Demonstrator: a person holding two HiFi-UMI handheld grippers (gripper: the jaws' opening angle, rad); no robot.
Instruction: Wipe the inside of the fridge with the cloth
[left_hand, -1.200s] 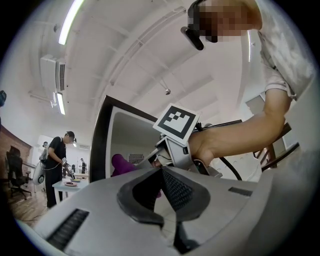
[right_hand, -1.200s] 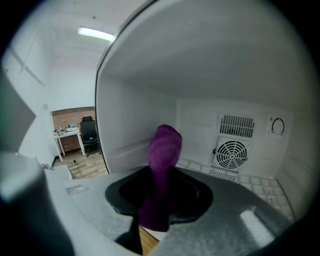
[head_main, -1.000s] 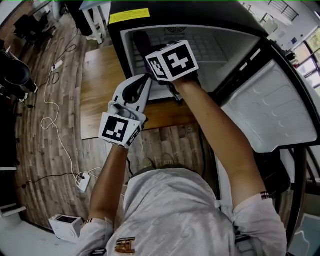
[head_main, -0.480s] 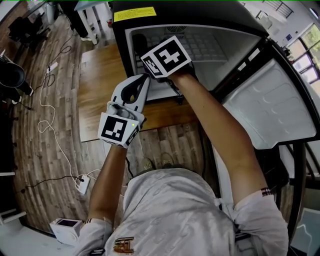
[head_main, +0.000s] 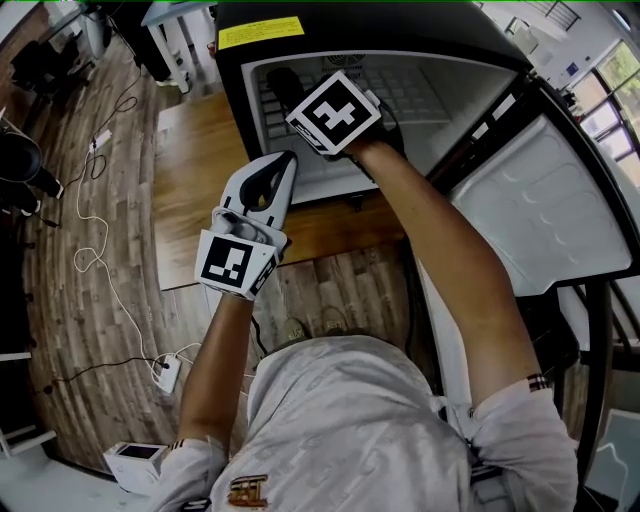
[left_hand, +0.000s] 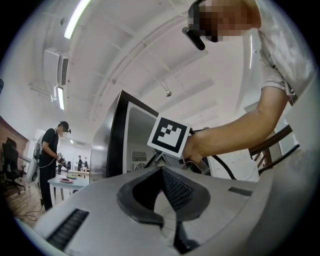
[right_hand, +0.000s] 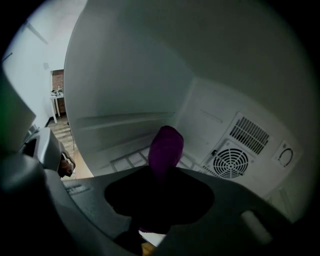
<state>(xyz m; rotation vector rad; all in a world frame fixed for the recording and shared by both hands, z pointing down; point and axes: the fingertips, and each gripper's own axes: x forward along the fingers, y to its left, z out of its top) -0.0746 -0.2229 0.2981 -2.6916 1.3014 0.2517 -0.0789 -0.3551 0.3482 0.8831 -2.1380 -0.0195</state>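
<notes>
Right arm (head_main: 440, 250) reaches forward, right tongs (right_hand: 164, 172) inside the fridge (head_main: 238, 70), clamped on the purple cloth (right_hand: 166, 145). Left arm (head_main: 215, 350) bent, left tongs (head_main: 288, 160) just outside the fridge's front edge, jaws together, empty.

The cloth (right_hand: 166, 147), centre of the right gripper view, is purple. In the head view the fridge (head_main: 400, 25) is black outside and white inside, with a yellow label (head_main: 258, 32) at top. The left gripper (head_main: 283, 165) is pale grey, its cube black-and-white patterned. The floor (head_main: 90, 300) at left is brown wood grain

Soft cloth (right_hand: 166, 147), smooth plastic fridge (right_hand: 125, 75)
</notes>
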